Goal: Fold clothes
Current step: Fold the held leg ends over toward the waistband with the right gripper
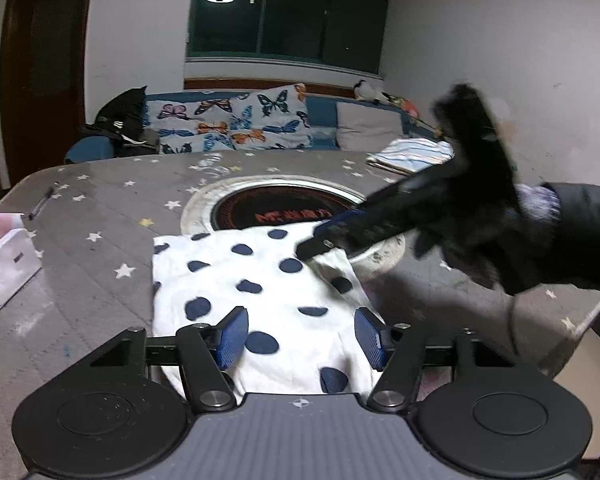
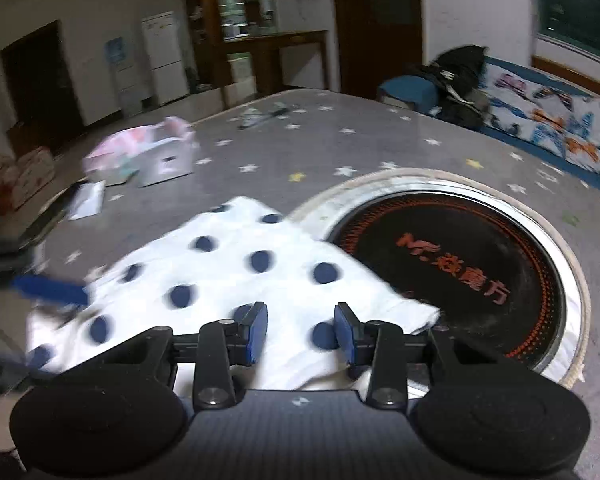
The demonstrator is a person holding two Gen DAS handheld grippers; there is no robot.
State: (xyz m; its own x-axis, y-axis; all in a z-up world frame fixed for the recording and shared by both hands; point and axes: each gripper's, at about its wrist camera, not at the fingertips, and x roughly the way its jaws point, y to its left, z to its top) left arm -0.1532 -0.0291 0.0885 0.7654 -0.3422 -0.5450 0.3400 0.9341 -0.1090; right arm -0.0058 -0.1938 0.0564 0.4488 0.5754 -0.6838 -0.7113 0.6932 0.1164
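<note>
A white garment with navy dots (image 1: 236, 280) lies folded on the grey star-print tablecloth (image 1: 100, 248), its far edge over the round cooker's rim. My left gripper (image 1: 300, 332) hovers open over the garment's near edge, blue pads (image 1: 232, 336) apart on either side of the cloth. The right gripper (image 1: 312, 246), held by a black-gloved hand (image 1: 472, 200), reaches in from the right with its tip on the garment's far right corner. In the right wrist view the right gripper (image 2: 301, 330) stands open above the garment (image 2: 220, 280). A blurred blue finger of the left gripper (image 2: 52, 290) shows at the left.
A round black cooker (image 1: 276, 208) is set into the table's middle. Striped folded cloth (image 1: 412, 154) lies at the back right. A white bag (image 1: 4, 268) and a pen (image 1: 40, 204) sit at the left. Behind the table stands a sofa with butterfly cushions (image 1: 236, 120).
</note>
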